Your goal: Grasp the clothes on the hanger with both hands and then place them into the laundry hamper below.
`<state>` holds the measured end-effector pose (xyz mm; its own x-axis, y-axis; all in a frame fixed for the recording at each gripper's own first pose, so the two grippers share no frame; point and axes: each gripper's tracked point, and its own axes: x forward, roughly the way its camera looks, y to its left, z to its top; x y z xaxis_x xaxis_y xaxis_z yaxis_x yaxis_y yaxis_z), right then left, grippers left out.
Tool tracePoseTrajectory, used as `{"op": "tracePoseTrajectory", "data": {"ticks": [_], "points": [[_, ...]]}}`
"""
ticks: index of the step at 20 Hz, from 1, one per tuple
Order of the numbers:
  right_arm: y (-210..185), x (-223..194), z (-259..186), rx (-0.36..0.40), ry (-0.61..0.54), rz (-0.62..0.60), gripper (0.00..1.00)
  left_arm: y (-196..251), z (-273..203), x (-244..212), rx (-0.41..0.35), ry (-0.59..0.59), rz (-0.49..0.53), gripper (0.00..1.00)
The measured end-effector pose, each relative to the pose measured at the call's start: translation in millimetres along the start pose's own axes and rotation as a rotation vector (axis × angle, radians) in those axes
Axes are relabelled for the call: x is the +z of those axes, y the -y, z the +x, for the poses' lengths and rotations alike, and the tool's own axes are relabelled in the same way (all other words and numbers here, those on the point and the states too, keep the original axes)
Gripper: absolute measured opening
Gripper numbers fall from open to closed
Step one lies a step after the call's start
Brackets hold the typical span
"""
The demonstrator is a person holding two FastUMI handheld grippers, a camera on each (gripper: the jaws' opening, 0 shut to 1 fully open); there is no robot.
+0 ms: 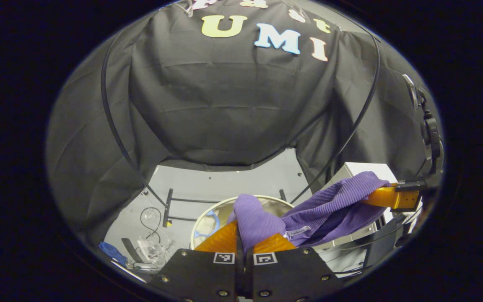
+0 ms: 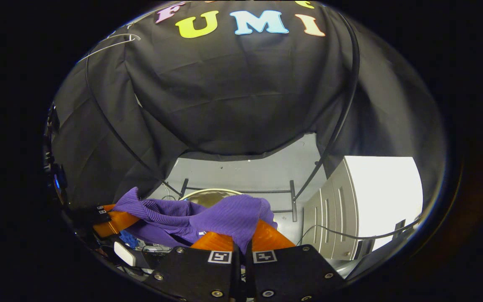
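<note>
A purple ribbed garment [image 1: 329, 207] stretches between both grippers above the floor. My left gripper [image 1: 243, 239] is shut on one end of it, the cloth bunched over the fingers. In the right gripper view my right gripper [image 2: 241, 237] is shut on the other end of the garment [image 2: 224, 218]. Each view shows the other gripper farther off: the right gripper [image 1: 396, 196] at the right edge, the left gripper [image 2: 111, 222] at the left edge. The round white laundry hamper [image 1: 208, 216] stands on the floor below the cloth, its rim [image 2: 208, 192] partly hidden by the garment.
A black metal rack base [image 1: 168, 207] stands on the grey floor behind the hamper. A white cabinet [image 2: 350, 201] is at the right. Cables, clear plastic and a blue item [image 1: 113, 253] lie at the lower left. An empty hanger hook [image 2: 118, 42] hangs at the upper left.
</note>
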<state>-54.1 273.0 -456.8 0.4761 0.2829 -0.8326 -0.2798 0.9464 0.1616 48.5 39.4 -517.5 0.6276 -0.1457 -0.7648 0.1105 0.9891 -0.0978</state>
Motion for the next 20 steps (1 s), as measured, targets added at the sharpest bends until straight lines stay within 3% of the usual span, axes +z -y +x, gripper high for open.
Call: {"op": "tracePoseTrajectory", "data": {"ticks": [4, 9, 10, 11, 12, 14, 15, 18, 20], "points": [[-5.6, -2.1, 3.8, 0.014, -0.023, -0.004, 0.06, -8.9, -0.9, -5.1, 0.047, -0.031, 0.024, 0.01], [-12.0, -15.6, 1.6, 0.055, -0.089, 0.027, 0.21, -19.5, 1.2, -9.6, 0.08, -0.066, -0.021, 0.06], [-16.6, -16.2, -0.4, 0.073, -0.092, 0.04, 0.19, -22.5, -3.5, -8.7, 0.087, -0.069, -0.021, 0.06], [-20.6, -14.5, -4.9, 0.09, -0.095, 0.047, 0.37, -24.5, -5.9, -6.1, 0.09, -0.059, -0.024, 0.07], [-23.3, -12.1, -7.6, 0.103, -0.09, 0.05, 0.52, -25.4, -10.6, -3.3, 0.089, -0.051, -0.03, 0.13], [-19.7, -4.4, -16.0, 0.087, -0.07, 0.039, 0.83, -27.4, -22.0, 3.3, 0.095, -0.04, -0.04, 0.38], [-16.5, 1.6, -20.2, 0.072, -0.057, 0.035, 0.92, -29.9, -27.0, 7.8, 0.106, -0.033, -0.043, 0.51], [-10.0, 23.1, -37.7, 0.056, -0.004, 0.047, 0.96, -37.2, -47.6, 23.1, 0.143, -0.003, -0.037, 0.89], [-1.9, 43.8, -55.3, 0.039, 0.05, 0.05, 0.96, -36.0, -69.7, 44.4, 0.154, 0.037, -0.024, 0.89]]}}
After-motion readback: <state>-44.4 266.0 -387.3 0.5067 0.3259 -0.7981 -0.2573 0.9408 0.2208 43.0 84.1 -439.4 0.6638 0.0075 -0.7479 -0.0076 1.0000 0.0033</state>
